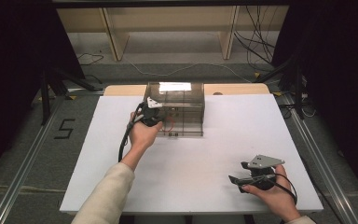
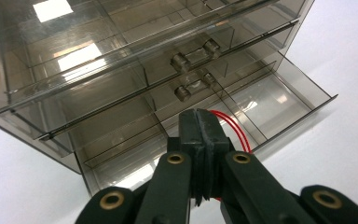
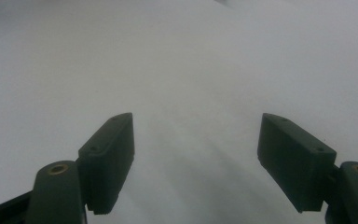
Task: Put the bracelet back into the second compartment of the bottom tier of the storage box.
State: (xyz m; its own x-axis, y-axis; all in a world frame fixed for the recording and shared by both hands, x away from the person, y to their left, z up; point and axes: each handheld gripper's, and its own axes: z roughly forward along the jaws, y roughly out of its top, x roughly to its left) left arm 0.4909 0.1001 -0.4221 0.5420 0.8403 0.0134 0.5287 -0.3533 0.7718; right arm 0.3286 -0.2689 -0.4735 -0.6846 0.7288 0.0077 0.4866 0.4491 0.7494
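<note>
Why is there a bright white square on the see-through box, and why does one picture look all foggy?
High view and left gripper view: the square is ceiling light glaring off the clear drawer box. Right gripper view: soft, hazy focus on the plain white table.

Looks like a lab / data-capture rig, not a home. White flat-topped bench [image 1: 191, 182] sits btwn metal floor rails [image 1: 23, 161], black tripod stands [image 1: 51, 88] either side, loose cables [image 1: 256, 42] on grey floor, a "5" marked on floor [image 1: 64, 128], bare pale wooden shelving [image 1: 168, 28] at back.
</note>
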